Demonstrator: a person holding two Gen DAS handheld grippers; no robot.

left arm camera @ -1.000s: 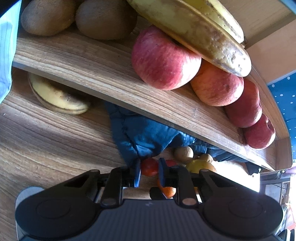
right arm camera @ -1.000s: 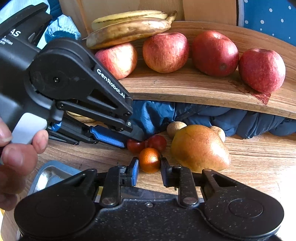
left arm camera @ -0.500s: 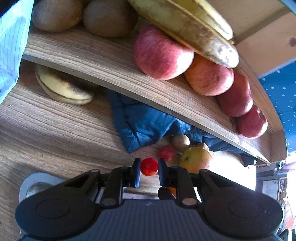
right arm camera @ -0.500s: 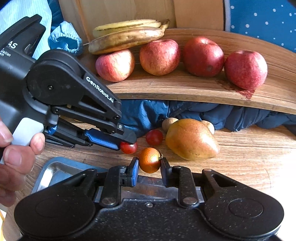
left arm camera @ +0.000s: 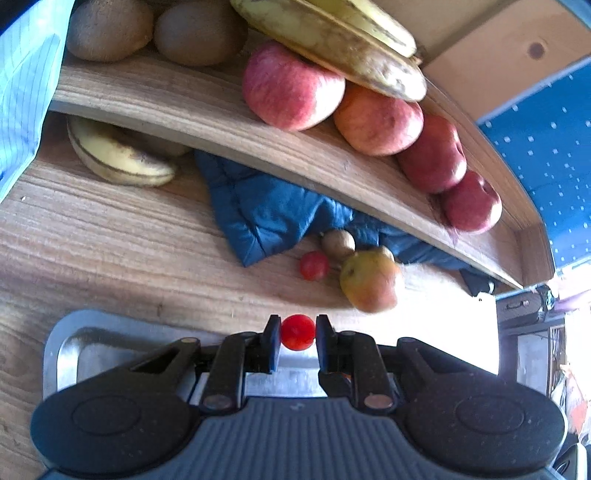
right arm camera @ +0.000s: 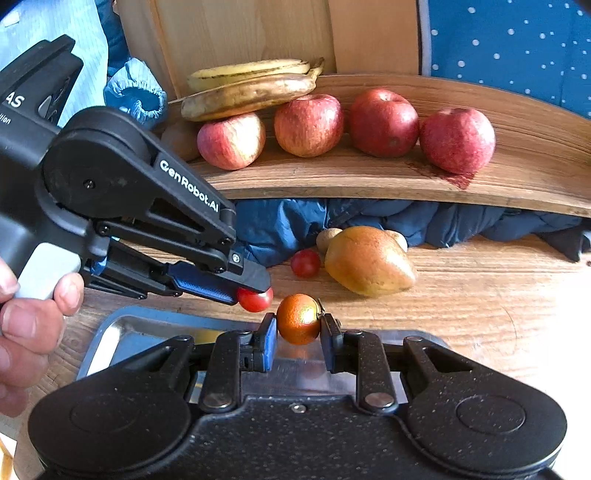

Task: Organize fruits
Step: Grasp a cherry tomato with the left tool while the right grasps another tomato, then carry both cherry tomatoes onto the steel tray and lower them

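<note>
Fruits lie across two levels here: on the wooden shelf (right arm camera: 332,177) we see four red apples (right arm camera: 382,122) in a row, with bananas (right arm camera: 251,88) resting on top of the leftmost apple, and the left wrist view adds two kiwis (left arm camera: 199,33) at the shelf's far left end. Below the shelf, on the wooden table (right arm camera: 480,314), a pear (right arm camera: 369,262) lies on its side with a cherry tomato (right arm camera: 305,263) just beside it and two small brown fruits (right arm camera: 328,236) touching the pear from behind. A crumpled blue cloth (right arm camera: 406,221) fills the gap under the shelf, and another banana (left arm camera: 118,158) lies under the shelf's left end.

We hold the left gripper (left arm camera: 297,332) clamped on a small red tomato (left arm camera: 297,331), its blue pads pressing both sides; from the right wrist view the same tomato (right arm camera: 255,299) hangs at the fingertips, off the table and just past the far rim of the metal tray (right arm camera: 122,328). Our hand (right arm camera: 33,317) wraps the left gripper's handle.

The right gripper (right arm camera: 298,328) is closed on a small orange (right arm camera: 298,318), which sits between the pads, also above the tray's far rim. The tomato and the orange are near each other but apart.
</note>
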